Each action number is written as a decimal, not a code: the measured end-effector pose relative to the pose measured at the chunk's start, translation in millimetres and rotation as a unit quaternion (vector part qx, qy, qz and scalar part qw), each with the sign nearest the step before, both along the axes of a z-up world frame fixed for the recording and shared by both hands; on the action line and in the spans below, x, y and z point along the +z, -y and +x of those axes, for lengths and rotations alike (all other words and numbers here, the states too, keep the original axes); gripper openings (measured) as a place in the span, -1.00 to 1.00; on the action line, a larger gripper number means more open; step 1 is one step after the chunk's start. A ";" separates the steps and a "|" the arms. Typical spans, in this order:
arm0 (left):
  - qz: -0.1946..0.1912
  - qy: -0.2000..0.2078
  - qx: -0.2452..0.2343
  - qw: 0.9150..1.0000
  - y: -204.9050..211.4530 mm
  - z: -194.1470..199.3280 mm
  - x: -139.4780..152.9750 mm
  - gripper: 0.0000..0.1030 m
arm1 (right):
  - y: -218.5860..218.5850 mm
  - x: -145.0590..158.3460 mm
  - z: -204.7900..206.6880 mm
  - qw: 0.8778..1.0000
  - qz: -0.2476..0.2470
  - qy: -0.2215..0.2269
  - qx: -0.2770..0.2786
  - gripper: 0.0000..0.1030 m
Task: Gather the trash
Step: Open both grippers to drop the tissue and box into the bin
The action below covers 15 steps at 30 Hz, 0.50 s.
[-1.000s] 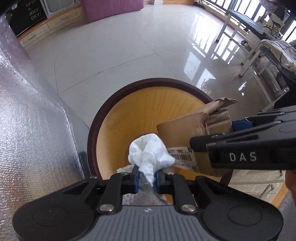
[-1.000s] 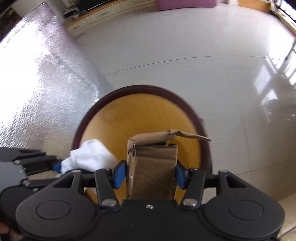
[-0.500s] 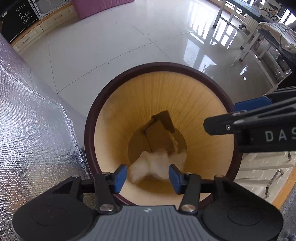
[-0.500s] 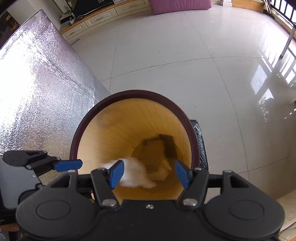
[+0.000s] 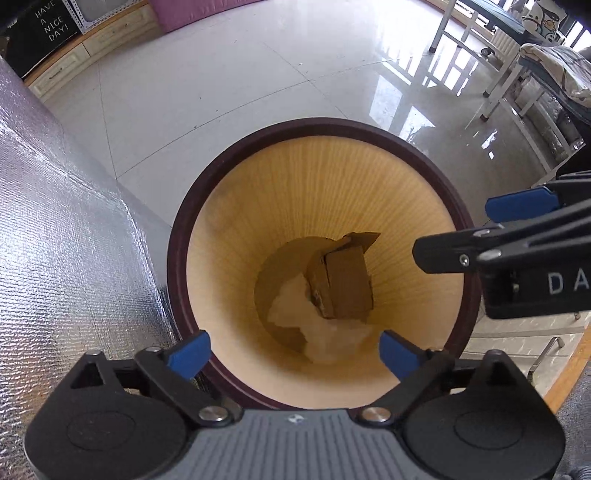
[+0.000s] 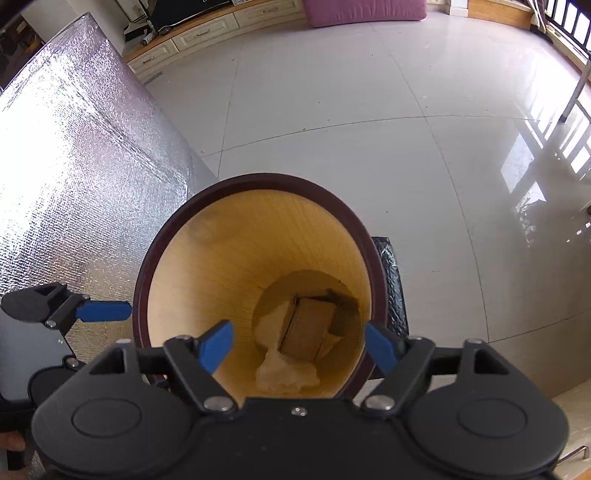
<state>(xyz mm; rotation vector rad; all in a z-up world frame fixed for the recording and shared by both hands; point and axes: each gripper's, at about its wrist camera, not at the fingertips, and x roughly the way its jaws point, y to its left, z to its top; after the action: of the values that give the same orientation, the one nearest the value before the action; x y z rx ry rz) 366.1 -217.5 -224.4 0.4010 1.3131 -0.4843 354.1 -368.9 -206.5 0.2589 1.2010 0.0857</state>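
Currently both left tongs (image 5: pixel 293 354) and right tongs (image 6: pixel 299 345) are opening, empty, above the wastebasket (image 5: pixel 369 127); cardboard box (image 5: pixel 347 284) and crumpled tissue (image 5: pixel 325 332) lie at its bottom. Deposit step complete.

place: home living room | signs: glossy tiled floor (image 6: pixel 369 110); purple cushion (image 6: pixel 364 11); low drawer cabinet (image 6: pixel 199 31)

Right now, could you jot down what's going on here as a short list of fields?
setting: tiled floor, foil-covered surface beside the bin
bin: round, dark rim, yellow inside
in the bin: cardboard box lying on crumpled white tissue at the bottom
left gripper: above the bin mouth, jaws opening, nothing between them
right gripper: above the bin mouth, jaws opening, nothing between them
trash in hand: none
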 end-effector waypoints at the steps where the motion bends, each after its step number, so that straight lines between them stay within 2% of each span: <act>1: -0.002 0.000 0.001 1.000 0.0 -0.8 0.9 0.96 | -0.6 0.4 0.3 1.000 -0.001 0.001 -0.001 0.63; 4: -0.004 0.003 0.008 1.000 -3.8 -2.0 3.7 1.00 | -2.4 1.9 -1.1 1.000 -0.007 0.009 -0.004 0.81; 8: -0.002 0.007 0.026 1.000 -11.0 0.1 5.8 1.00 | -6.0 8.2 -3.3 1.000 -0.014 0.021 -0.007 0.91; 9: -0.002 0.008 0.031 0.999 -12.2 0.1 6.8 1.00 | -7.6 9.4 -3.8 1.000 -0.018 0.022 -0.007 1.00; 15: -0.018 0.012 0.063 0.998 -23.3 1.2 18.1 1.00 | -12.0 10.5 -10.0 0.999 -0.041 0.023 0.005 1.00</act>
<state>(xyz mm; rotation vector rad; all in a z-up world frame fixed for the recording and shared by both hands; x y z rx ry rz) 367.3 -194.3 -206.3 0.2918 1.2958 -0.3966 344.1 -356.9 -195.9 0.1779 1.1574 0.0504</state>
